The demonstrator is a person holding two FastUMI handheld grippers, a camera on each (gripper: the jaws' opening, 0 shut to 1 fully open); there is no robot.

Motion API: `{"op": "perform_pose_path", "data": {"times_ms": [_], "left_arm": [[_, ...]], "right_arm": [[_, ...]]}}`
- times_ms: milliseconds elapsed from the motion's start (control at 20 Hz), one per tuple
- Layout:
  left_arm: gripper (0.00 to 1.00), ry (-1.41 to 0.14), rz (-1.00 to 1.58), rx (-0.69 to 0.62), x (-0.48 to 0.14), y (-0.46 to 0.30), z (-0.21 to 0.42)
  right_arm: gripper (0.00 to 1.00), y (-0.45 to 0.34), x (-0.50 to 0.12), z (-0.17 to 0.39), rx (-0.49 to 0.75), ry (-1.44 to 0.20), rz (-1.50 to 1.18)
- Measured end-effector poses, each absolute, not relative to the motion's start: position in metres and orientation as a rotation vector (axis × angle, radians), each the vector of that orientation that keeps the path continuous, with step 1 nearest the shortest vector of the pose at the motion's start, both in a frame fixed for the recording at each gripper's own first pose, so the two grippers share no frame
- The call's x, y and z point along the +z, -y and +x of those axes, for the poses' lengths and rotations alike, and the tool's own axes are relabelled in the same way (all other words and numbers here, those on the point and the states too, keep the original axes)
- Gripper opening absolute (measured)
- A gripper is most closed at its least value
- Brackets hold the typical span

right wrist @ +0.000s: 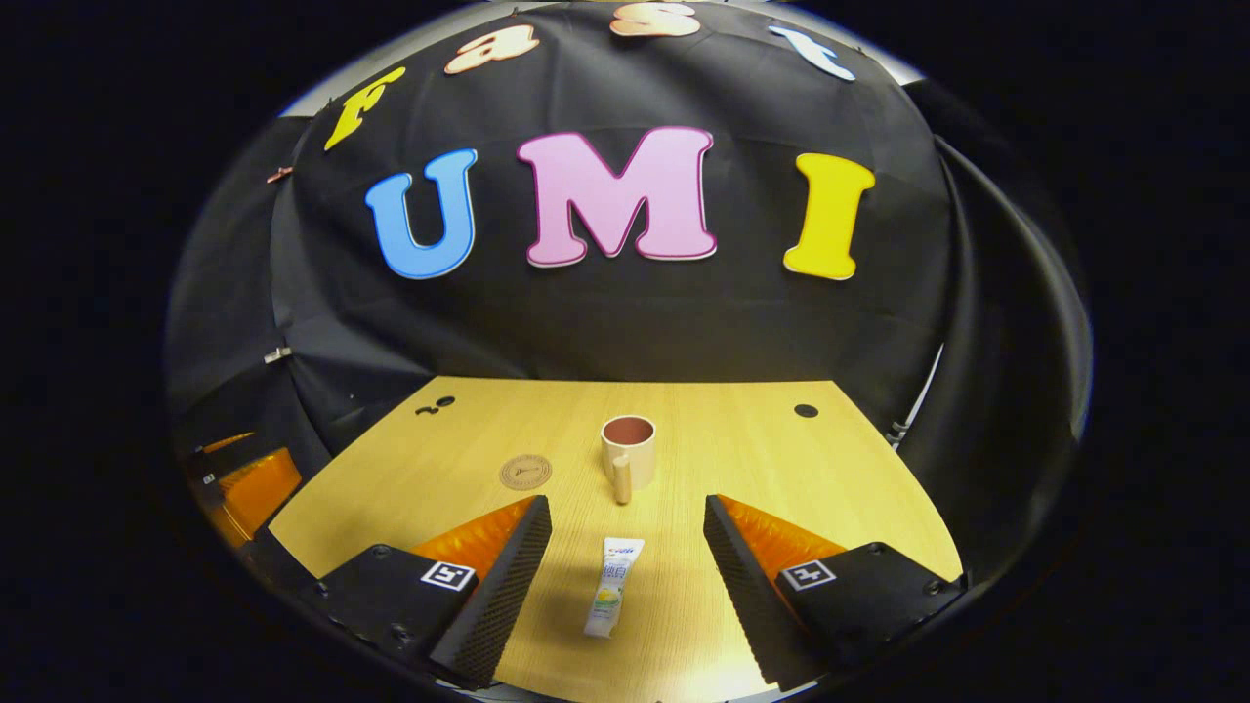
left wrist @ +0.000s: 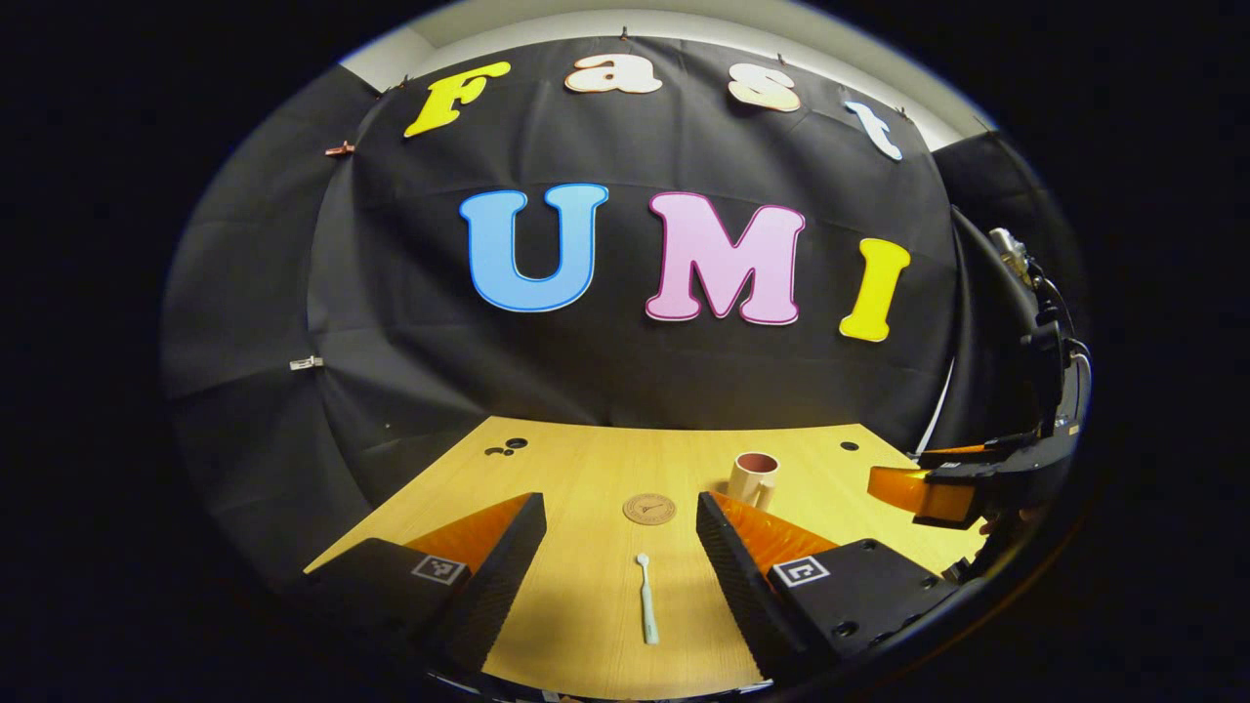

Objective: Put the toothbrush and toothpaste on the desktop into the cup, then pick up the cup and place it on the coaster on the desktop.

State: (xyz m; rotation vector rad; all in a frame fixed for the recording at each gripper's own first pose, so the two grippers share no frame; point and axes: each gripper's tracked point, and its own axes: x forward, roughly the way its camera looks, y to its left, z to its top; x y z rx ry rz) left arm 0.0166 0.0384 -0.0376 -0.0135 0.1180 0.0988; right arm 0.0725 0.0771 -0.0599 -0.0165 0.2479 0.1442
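On the counter [right wrist: 830, 469], between the spread-open right hand-held gripper [right wrist: 625, 576], the soft, light toothpaste [right wrist: 613, 588] wants pinching mid-body; left hand-held gripper [left wrist: 620, 571] likewise released over the stiff, slim toothbrush [left wrist: 646, 600]

Left gripper [left wrist: 621, 566] above the light wooden desktop [left wrist: 576, 469], jaws spread wide. Slim white toothbrush [left wrist: 645, 600] lies flat between the fingers, head pointing away, touching neither. Round brown cork coaster [left wrist: 649, 509] just beyond the brush head. Cream mug-style cup [left wrist: 753, 478] with a reddish-brown interior stands upright right of the coaster. Right gripper [left wrist: 923, 488] at the far right edge over the desktop.
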Motion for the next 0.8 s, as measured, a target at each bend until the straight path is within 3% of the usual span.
{"op": "perform_pose_path", "data": {"times_ms": [800], "left_arm": [[0.98,-0.288,-0.065,0.375,-0.091,-0.068,0.024]], "right_arm": [[0.98,-0.098,-0.229,0.136,0.270,-0.724,-0.143]]}}
